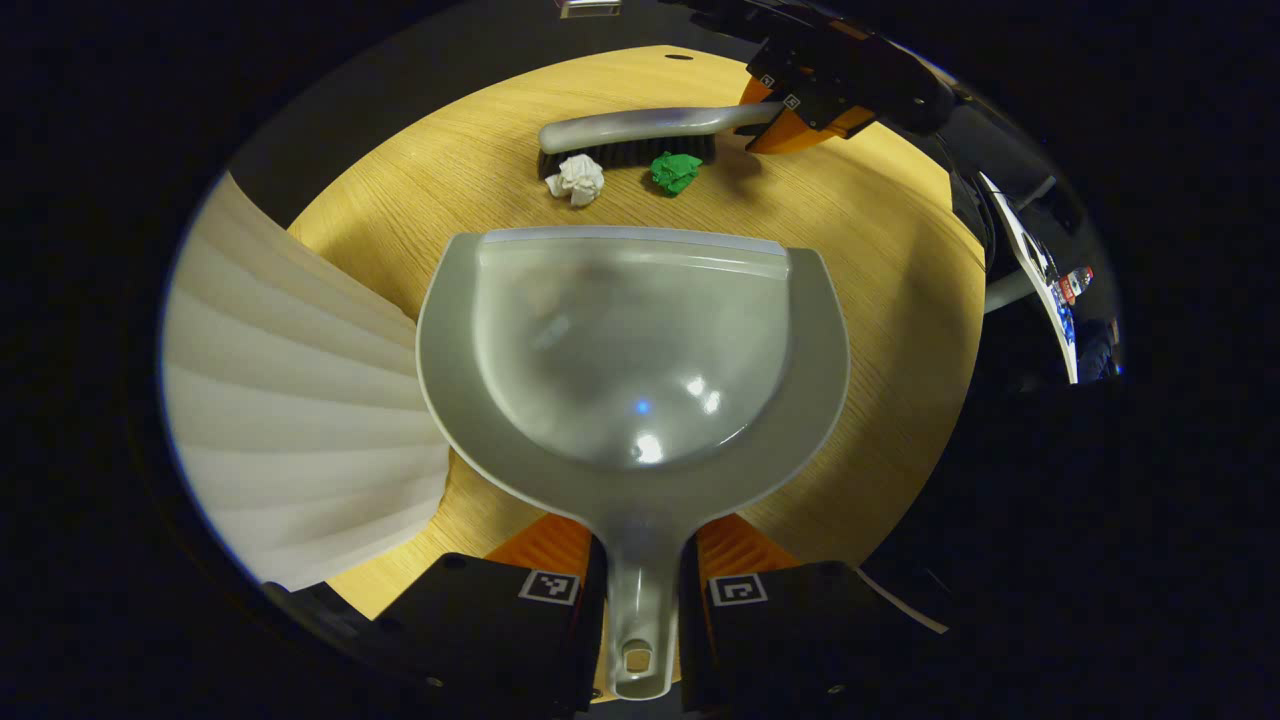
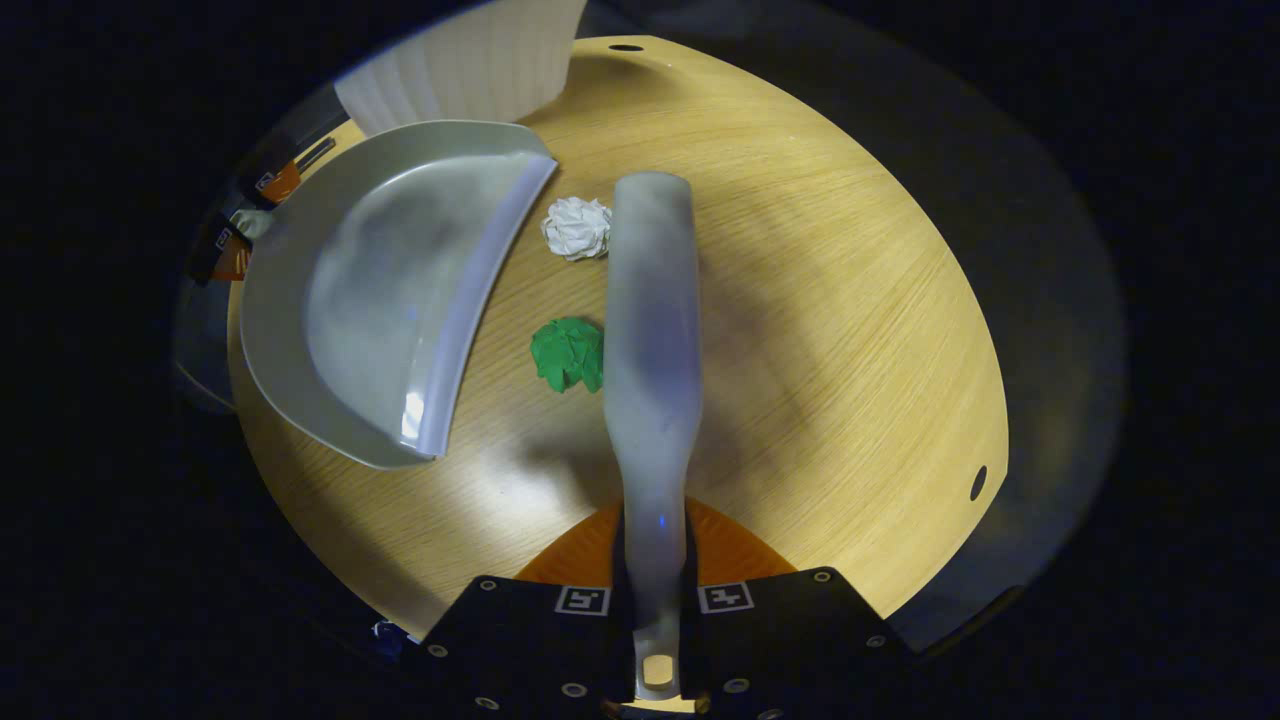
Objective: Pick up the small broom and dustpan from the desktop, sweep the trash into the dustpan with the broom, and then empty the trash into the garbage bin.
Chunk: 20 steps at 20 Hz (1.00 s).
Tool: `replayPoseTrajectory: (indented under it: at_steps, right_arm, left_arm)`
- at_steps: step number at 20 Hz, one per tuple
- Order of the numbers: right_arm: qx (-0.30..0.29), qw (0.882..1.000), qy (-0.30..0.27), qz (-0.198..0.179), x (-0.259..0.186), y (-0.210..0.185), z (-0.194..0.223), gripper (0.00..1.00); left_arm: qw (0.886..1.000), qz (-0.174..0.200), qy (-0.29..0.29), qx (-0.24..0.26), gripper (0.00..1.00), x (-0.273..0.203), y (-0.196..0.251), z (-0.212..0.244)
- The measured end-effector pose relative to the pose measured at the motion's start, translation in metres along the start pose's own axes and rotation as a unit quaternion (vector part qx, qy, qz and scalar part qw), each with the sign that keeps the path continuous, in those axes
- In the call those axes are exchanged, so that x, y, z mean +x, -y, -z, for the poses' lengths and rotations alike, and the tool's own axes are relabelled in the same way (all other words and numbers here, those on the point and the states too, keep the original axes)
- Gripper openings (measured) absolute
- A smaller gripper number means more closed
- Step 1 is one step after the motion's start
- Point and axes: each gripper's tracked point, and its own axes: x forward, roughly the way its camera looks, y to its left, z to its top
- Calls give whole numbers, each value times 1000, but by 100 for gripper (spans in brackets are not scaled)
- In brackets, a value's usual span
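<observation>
My left gripper (image 1: 640, 590) is shut on the handle of the grey dustpan (image 1: 630, 350), whose front lip faces the trash on the wooden desktop (image 1: 880, 300). Just beyond the lip lie a white paper ball (image 1: 577, 180) and a green paper ball (image 1: 675, 171), both against the black bristles of the small grey broom (image 1: 640, 135). My right gripper (image 2: 655, 600) is shut on the broom (image 2: 652, 330) handle. In the right gripper view the broom lies right of the white ball (image 2: 577, 227) and green ball (image 2: 568, 353), with the dustpan (image 2: 380, 300) on their left.
A white ribbed garbage bin (image 1: 290, 420) stands at the desktop's left side, close to the dustpan; it also shows as the white bin (image 2: 470, 70) behind the dustpan. Round holes (image 2: 977, 482) mark the desk near its edges. Dark booth surrounds the table.
</observation>
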Motion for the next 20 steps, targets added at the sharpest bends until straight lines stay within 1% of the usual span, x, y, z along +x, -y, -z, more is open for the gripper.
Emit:
replayPoseTrajectory:
  at_steps: [3,5,6,7,10,12,13,14,15,17,18,19,20]
  right_arm:
    - [-13,1000,10,-16,-6,-4,0,17]
    - [-3,999,17,-44,-6,-6,-4,17]
    - [0,999,15,-51,-5,-4,-3,17]
    - [-4,998,16,-57,-5,-5,-4,17]
    - [10,995,20,-96,-10,-7,-10,17]
    - [48,989,32,-133,-16,-7,-21,17]
    - [71,986,41,-145,-17,-6,-23,17]
    - [94,983,49,-150,-16,1,-27,17]
    - [108,982,51,-145,-18,9,-27,17]
    - [129,984,48,-116,-20,32,-29,17]
    - [144,983,46,-106,-22,43,-30,17]
    - [161,981,49,-100,-27,41,-22,17]
    - [179,978,48,-96,-20,41,-17,17]
  left_arm:
    - [1000,-1,1,17,33,1,-4,1]
    - [999,1,0,33,33,0,-5,2]
    - [999,-1,-2,37,33,2,-4,2]
    - [999,1,-1,39,33,3,-3,2]
    - [999,8,-3,35,33,2,7,7]
    - [999,10,-3,32,33,2,7,8]
    - [1000,10,-1,29,33,1,9,10]
    - [1000,11,2,27,33,1,12,12]
    - [1000,13,3,23,33,1,14,11]
    - [1000,16,8,16,33,0,21,13]
    - [1000,13,16,14,33,-3,24,10]
    - [1000,12,23,12,33,-9,27,8]
    - [1000,13,27,7,33,-17,30,9]
